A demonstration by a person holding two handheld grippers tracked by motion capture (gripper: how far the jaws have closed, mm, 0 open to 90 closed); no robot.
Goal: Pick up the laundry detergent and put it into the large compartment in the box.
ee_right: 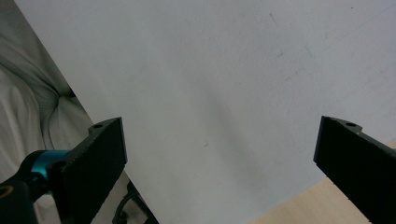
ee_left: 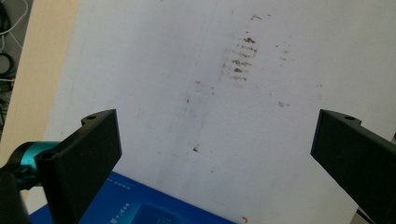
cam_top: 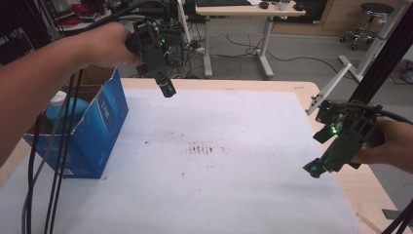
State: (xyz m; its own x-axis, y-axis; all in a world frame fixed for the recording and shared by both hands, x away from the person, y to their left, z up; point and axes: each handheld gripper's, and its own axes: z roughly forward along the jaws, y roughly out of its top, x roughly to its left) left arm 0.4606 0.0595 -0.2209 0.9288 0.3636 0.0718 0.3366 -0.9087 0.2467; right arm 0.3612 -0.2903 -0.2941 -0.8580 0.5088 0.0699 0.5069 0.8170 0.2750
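Note:
A person's left hand holds my left gripper high above the table's far left, just right of an open blue cardboard box. In the left gripper view that gripper is open, jaws wide apart with nothing between them, looking down on the white mat and a corner of the blue box. The right hand holds my right gripper low over the mat's right edge. Its own view shows the right gripper open and empty above the white mat.
The blue box holds a light blue object with a white cap. Brown smudges mark the middle of the white mat. Black cables hang down at the left. Bare wooden table shows at the right edge. Desks and a stool stand beyond.

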